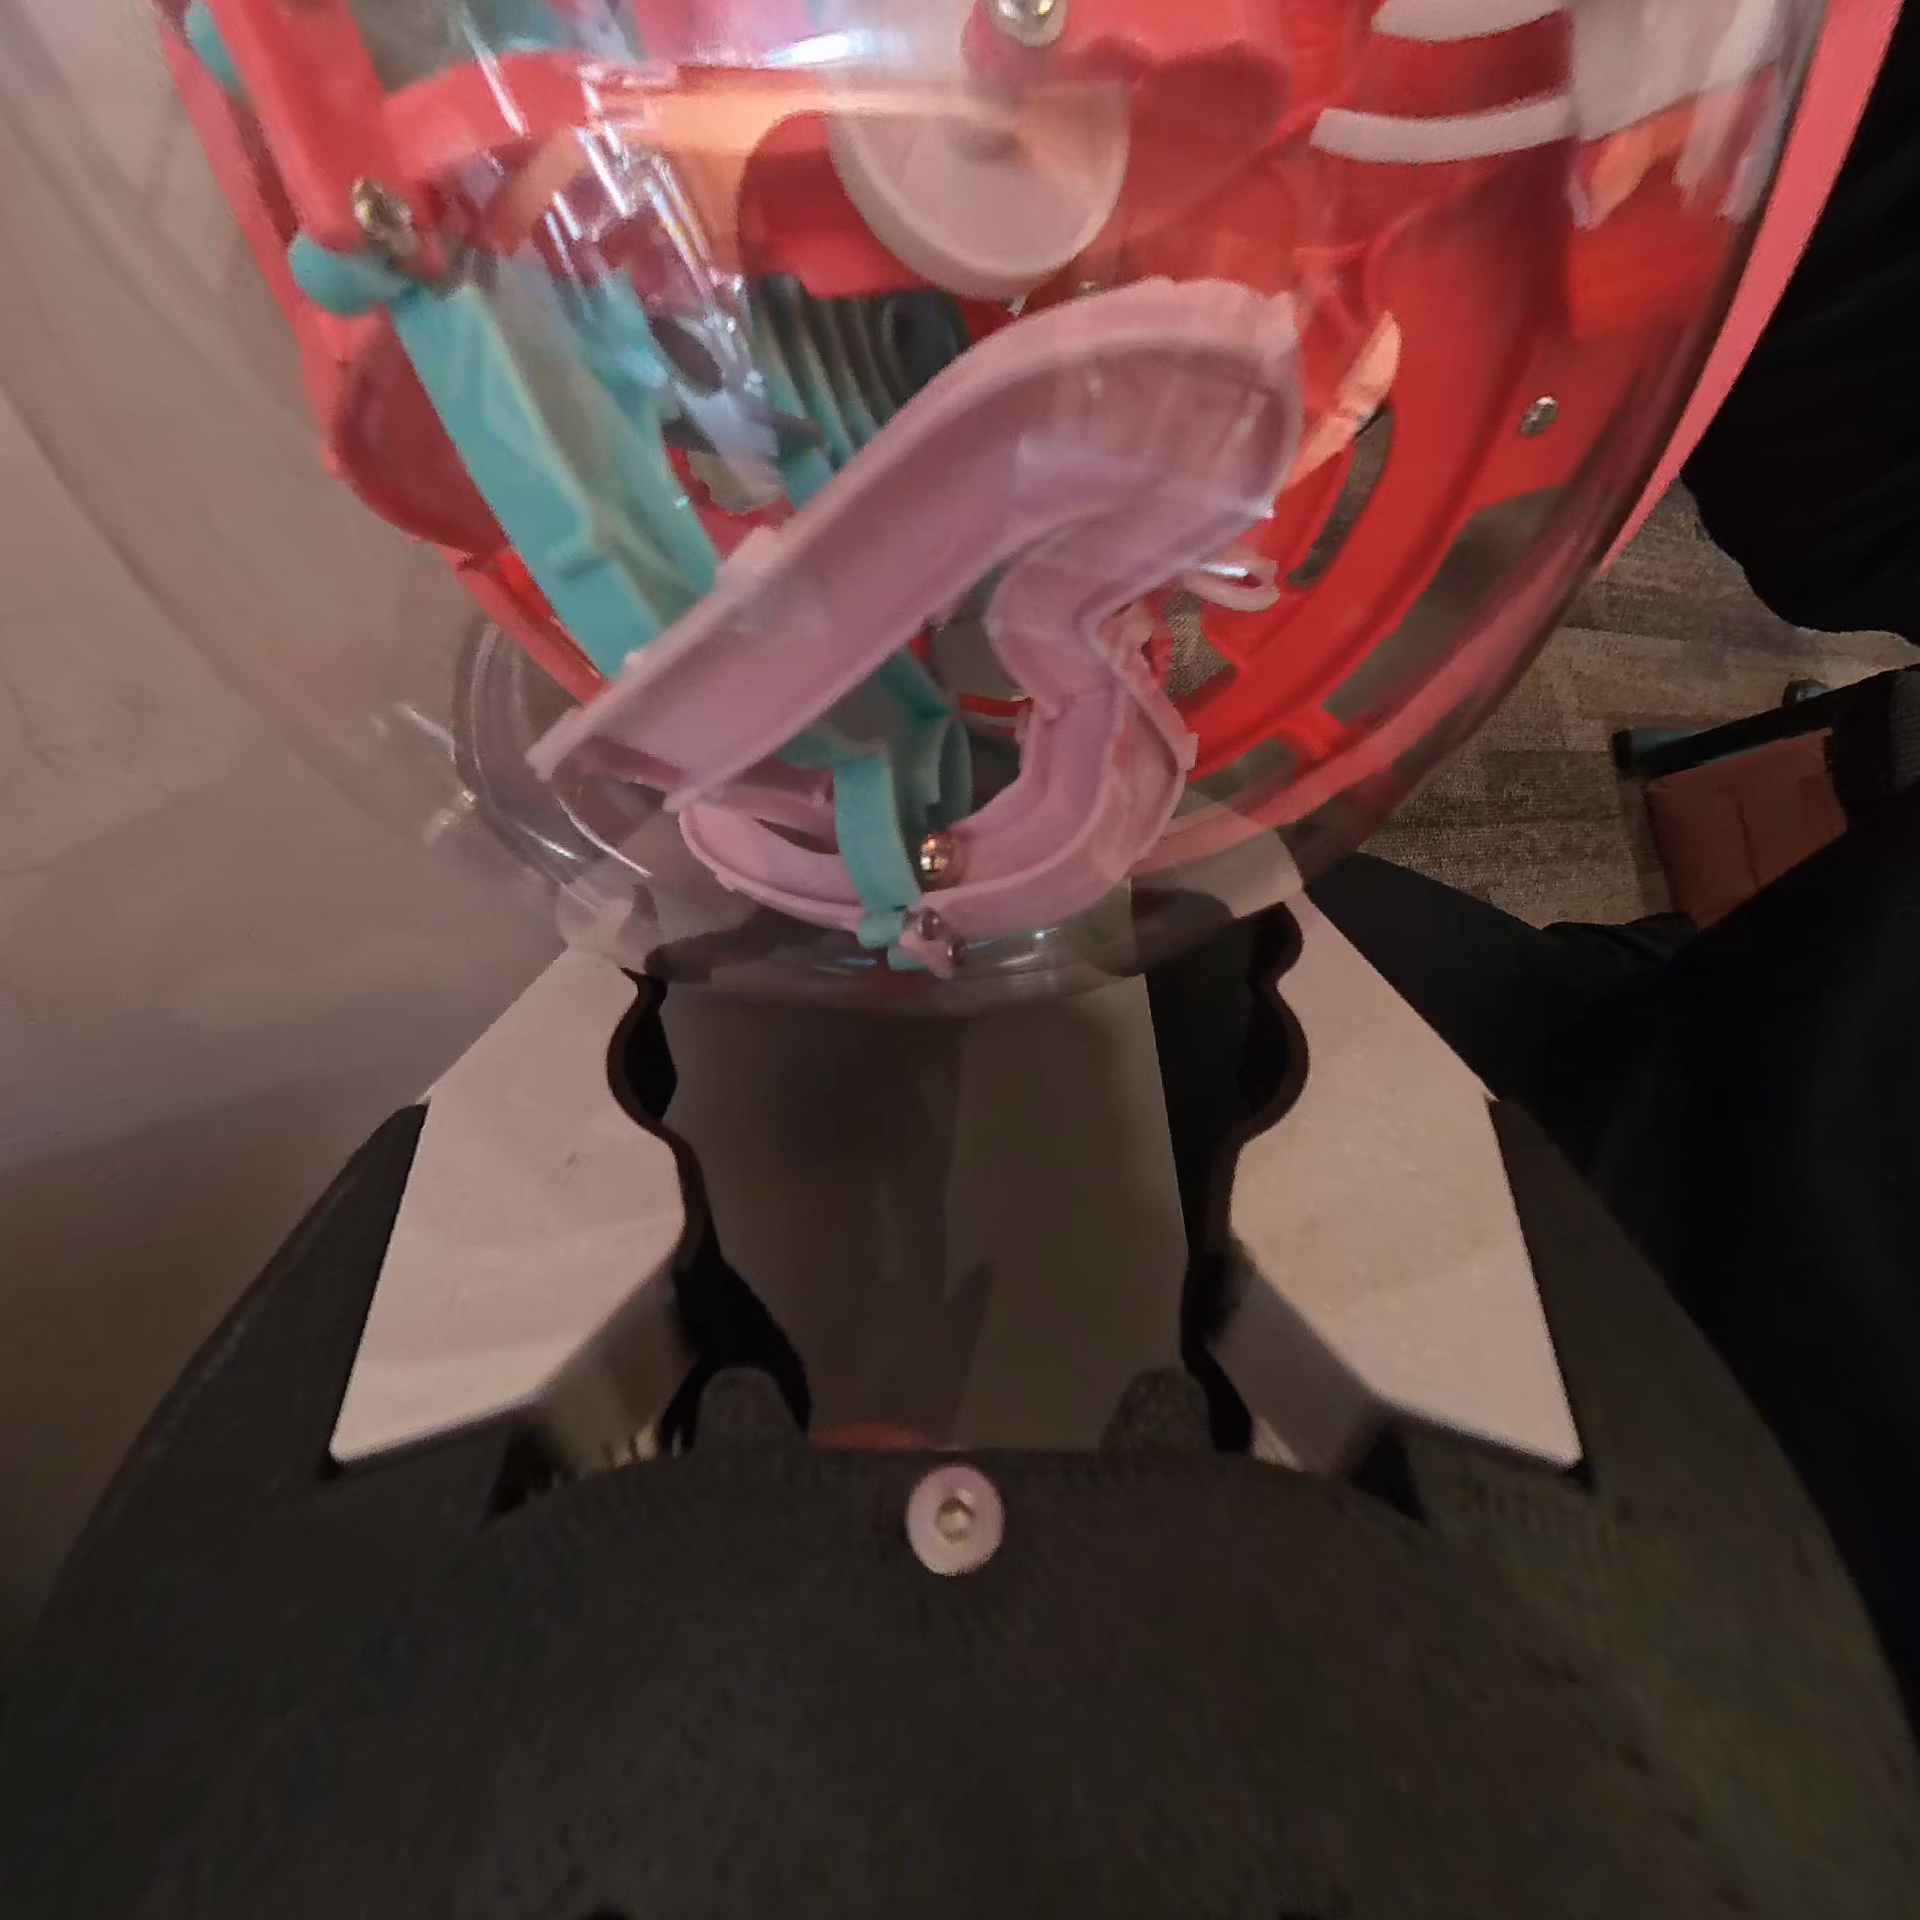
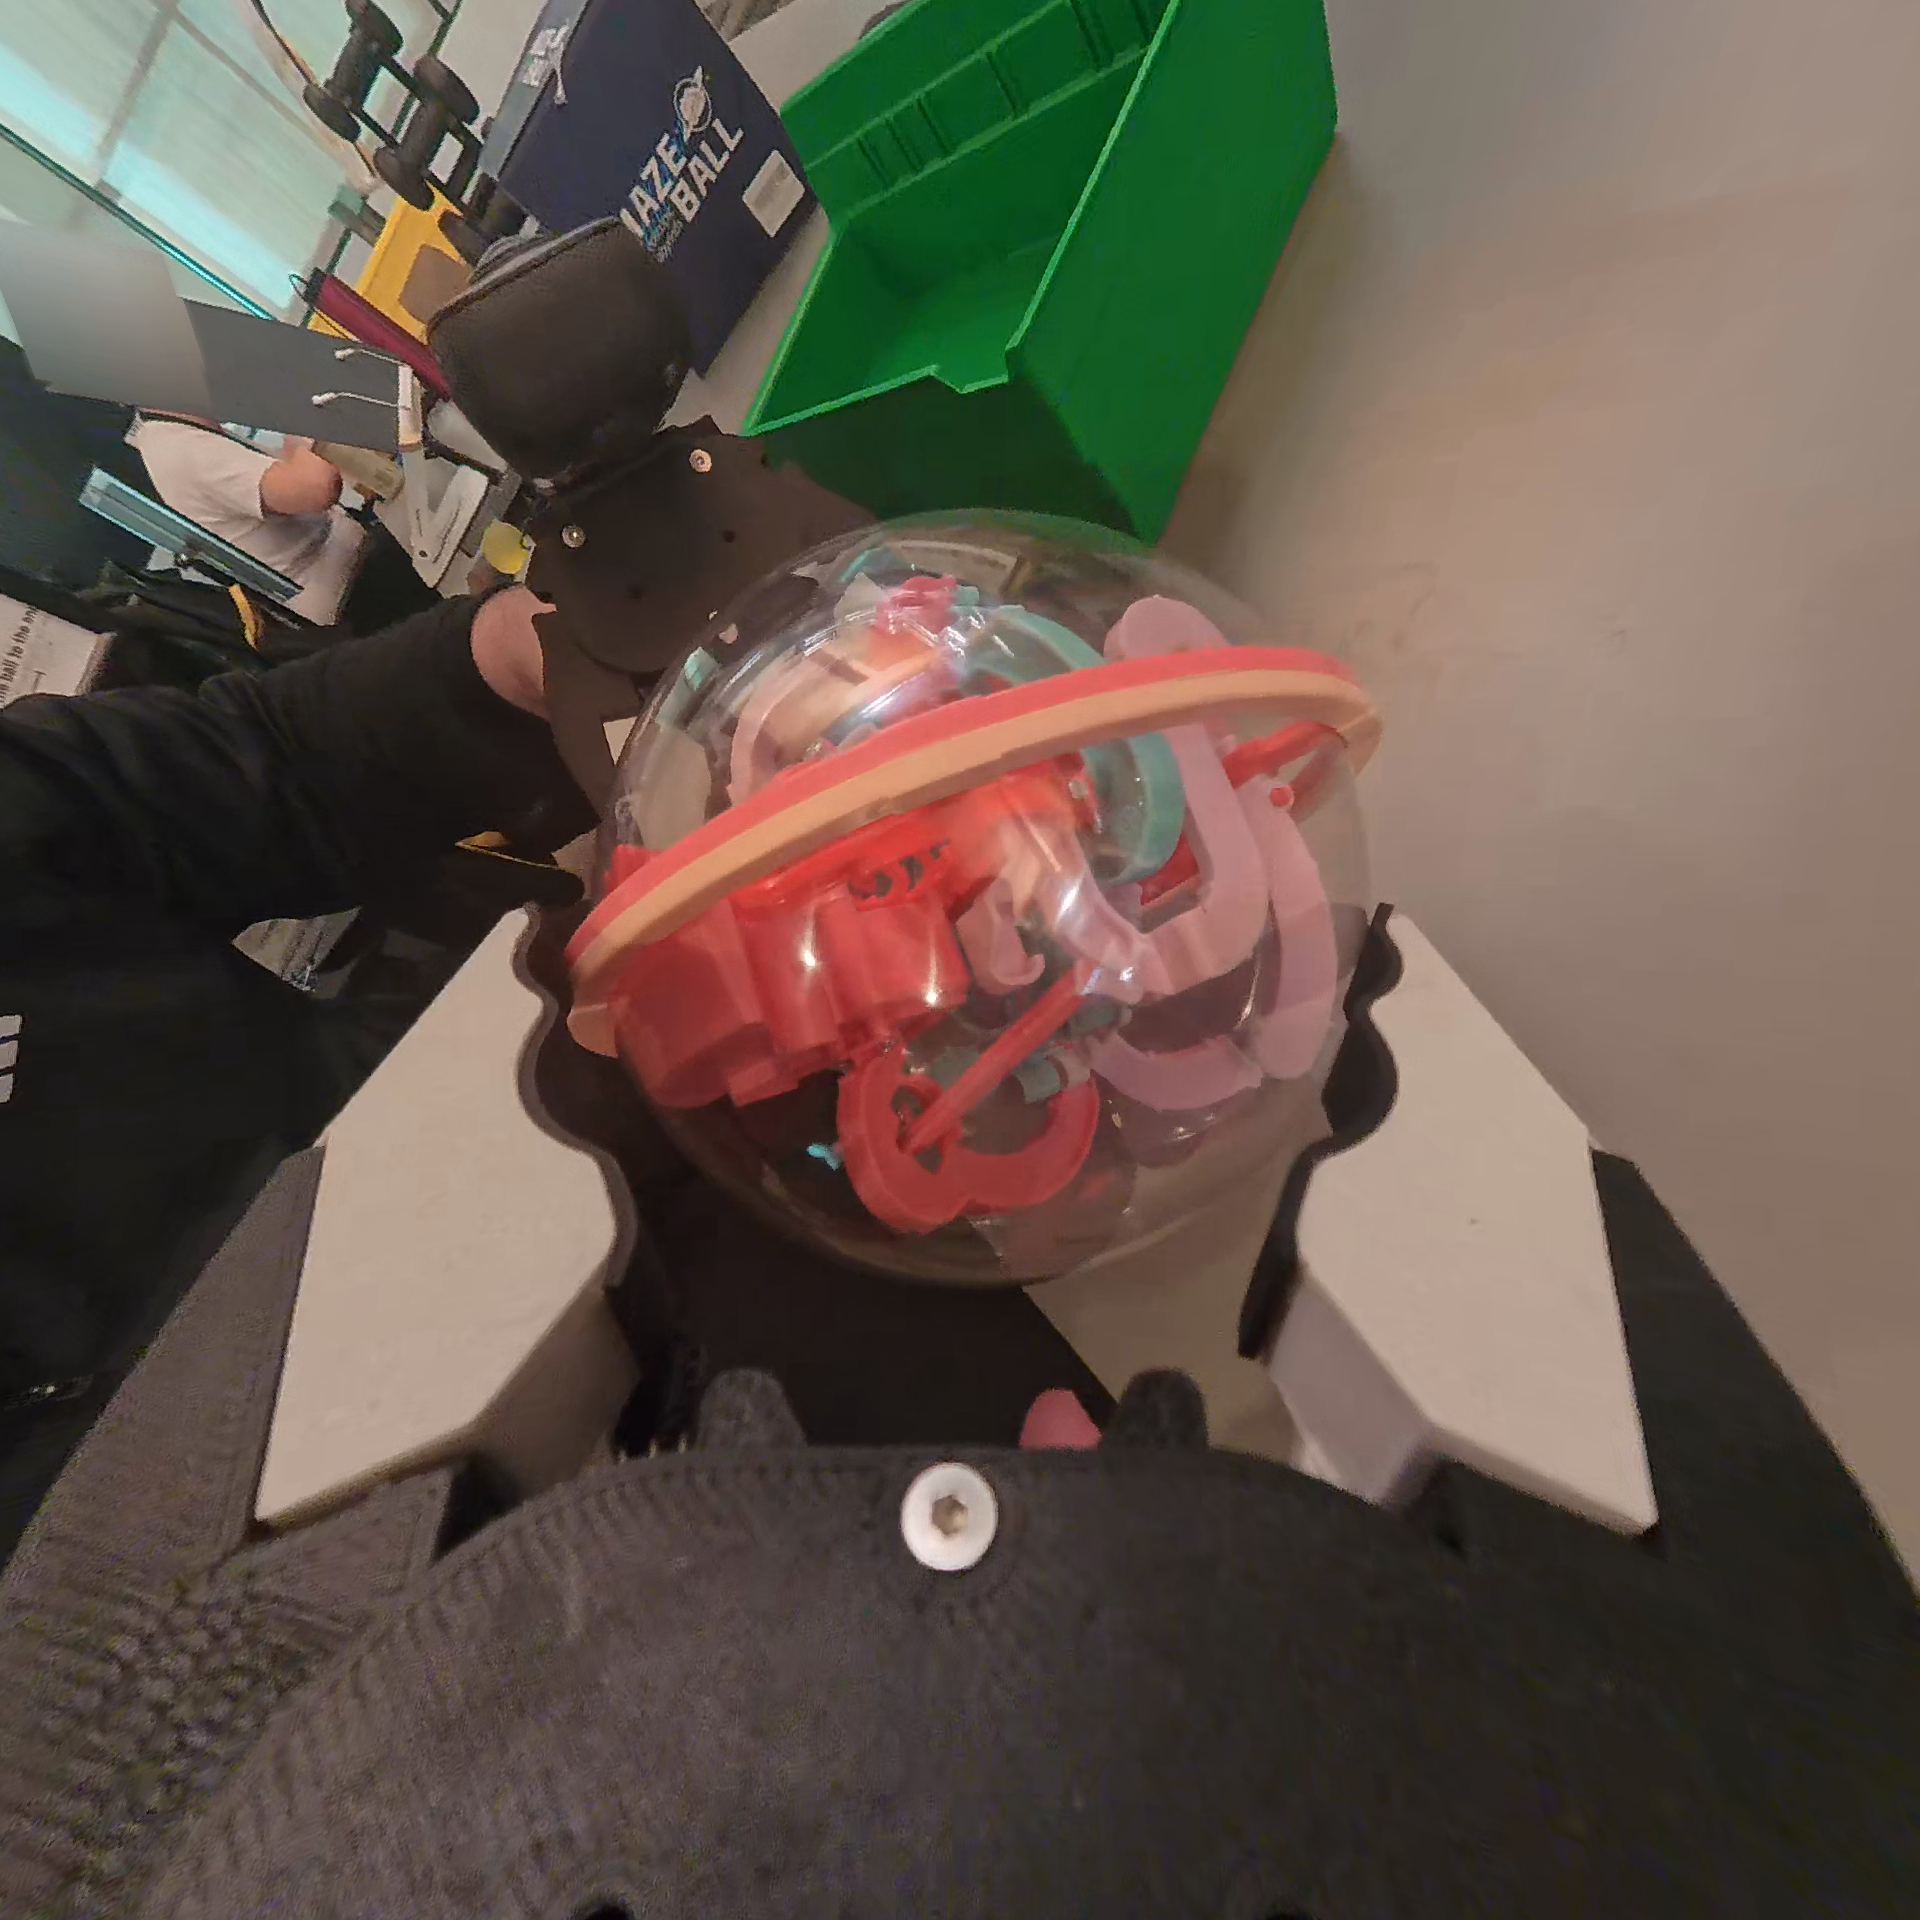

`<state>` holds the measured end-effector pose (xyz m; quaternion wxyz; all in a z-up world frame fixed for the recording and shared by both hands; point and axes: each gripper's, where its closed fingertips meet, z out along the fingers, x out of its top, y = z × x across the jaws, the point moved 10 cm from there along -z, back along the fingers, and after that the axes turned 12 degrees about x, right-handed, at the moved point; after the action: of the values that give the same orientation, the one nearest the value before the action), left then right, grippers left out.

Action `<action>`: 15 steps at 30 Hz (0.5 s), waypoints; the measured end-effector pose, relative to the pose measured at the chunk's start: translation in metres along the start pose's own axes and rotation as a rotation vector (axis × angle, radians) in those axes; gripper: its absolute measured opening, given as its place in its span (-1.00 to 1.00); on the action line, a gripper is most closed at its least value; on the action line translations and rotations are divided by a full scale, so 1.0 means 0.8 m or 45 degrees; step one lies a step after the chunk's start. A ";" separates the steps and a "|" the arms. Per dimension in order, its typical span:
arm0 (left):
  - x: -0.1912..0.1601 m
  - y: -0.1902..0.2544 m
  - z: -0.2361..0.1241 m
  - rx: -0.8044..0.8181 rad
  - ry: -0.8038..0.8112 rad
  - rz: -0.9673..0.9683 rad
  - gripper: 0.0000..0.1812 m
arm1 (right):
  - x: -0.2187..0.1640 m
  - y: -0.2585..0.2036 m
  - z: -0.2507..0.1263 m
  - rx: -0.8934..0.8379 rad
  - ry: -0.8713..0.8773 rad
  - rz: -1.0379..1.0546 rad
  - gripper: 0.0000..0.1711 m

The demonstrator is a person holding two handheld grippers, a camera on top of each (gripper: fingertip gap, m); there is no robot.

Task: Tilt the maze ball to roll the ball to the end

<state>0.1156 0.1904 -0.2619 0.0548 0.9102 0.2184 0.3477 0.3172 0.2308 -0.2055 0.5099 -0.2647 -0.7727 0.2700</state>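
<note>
Maze ball [image 1: 935, 468] against spread fingers [image 1: 540, 1195]

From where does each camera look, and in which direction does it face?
Left wrist view: sits on the left tongs, looks along their fingers at the maze ball close up.
Right wrist view: sits on the right tongs, looks at the maze ball; a black sleeve and green bin show.
Shared: the maze ball.

Green bin [image 2: 1049, 270] beside dark blue box [image 2: 665, 156] on pale tabletop [image 2: 1610, 623].
</note>
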 end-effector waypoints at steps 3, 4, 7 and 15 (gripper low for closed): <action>-0.001 0.000 0.000 -0.008 0.005 -0.002 0.21 | 0.000 0.001 0.000 0.007 0.001 0.005 0.68; -0.002 0.000 0.000 -0.011 0.010 -0.003 0.20 | -0.001 0.000 0.000 0.009 0.000 -0.001 0.68; -0.003 -0.001 -0.001 0.002 0.029 0.000 0.22 | -0.002 -0.001 0.001 -0.004 0.005 -0.038 0.68; -0.004 -0.006 -0.009 0.098 0.077 0.044 0.29 | -0.007 -0.005 0.006 -0.034 -0.022 -0.117 0.69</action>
<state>0.1071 0.1925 -0.2596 0.0072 0.9044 0.2175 0.3671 0.3144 0.2236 -0.2078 0.5115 -0.2335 -0.7919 0.2382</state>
